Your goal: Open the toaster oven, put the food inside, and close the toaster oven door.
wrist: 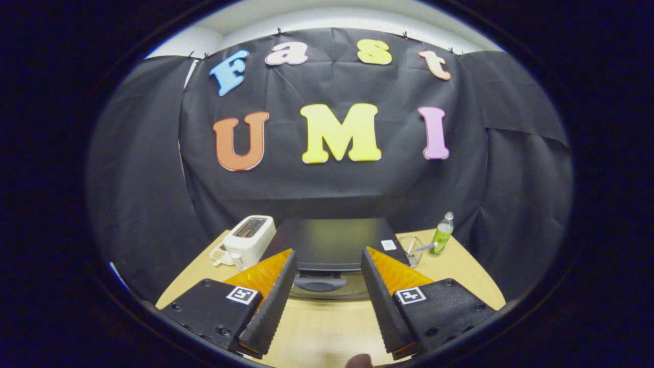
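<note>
The gripper (327, 286) hovers above the pale wooden tabletop (317, 327) with its ribbed fingers spread wide, holding nothing. Just beyond them sits the boxy black toaster oven (329, 243), its flat matte top and curved front handle showing between them. A glossy white toaster (250, 237) stands beyond the left finger; a green-labelled clear plastic bottle (442, 234) beyond the right.

Handheld gripper (327, 301), two wedge-shaped fingers (268, 301) with ribbed inner faces, spread apart, flat block mounts with recessed screws, one square black-and-white marker tag (242, 295) atop each mount
</note>
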Available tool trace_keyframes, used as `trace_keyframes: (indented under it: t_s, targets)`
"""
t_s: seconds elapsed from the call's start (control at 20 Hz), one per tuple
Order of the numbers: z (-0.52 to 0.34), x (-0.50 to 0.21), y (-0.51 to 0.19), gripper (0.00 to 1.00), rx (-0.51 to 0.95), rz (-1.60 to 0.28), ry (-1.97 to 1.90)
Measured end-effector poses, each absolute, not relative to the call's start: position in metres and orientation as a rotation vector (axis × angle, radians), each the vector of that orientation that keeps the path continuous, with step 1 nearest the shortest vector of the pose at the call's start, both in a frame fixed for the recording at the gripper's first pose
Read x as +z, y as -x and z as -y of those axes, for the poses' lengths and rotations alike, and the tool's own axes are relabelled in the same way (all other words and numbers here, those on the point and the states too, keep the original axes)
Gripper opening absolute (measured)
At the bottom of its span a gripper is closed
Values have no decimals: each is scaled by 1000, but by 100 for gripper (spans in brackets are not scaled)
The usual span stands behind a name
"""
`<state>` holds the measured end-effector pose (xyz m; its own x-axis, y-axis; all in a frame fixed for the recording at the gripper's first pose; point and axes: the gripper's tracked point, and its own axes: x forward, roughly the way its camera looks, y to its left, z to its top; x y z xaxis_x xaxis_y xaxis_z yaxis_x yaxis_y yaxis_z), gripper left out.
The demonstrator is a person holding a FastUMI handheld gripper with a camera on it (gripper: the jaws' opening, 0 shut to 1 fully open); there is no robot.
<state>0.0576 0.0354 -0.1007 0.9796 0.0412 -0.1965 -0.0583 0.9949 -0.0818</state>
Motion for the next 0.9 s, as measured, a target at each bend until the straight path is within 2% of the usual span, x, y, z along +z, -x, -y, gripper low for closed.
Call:
trace_keyframes:
  t_s: [0.15,0.3,0.65,0.9]
  targets:
    - [-28,-57,-29,83,38,-141,59]
    - [-12,-22,-1,100,0,-91,72]
    - [-9,32,67,100,-8,-6,18]
    - [-9,44,83,100,-13,26,24]
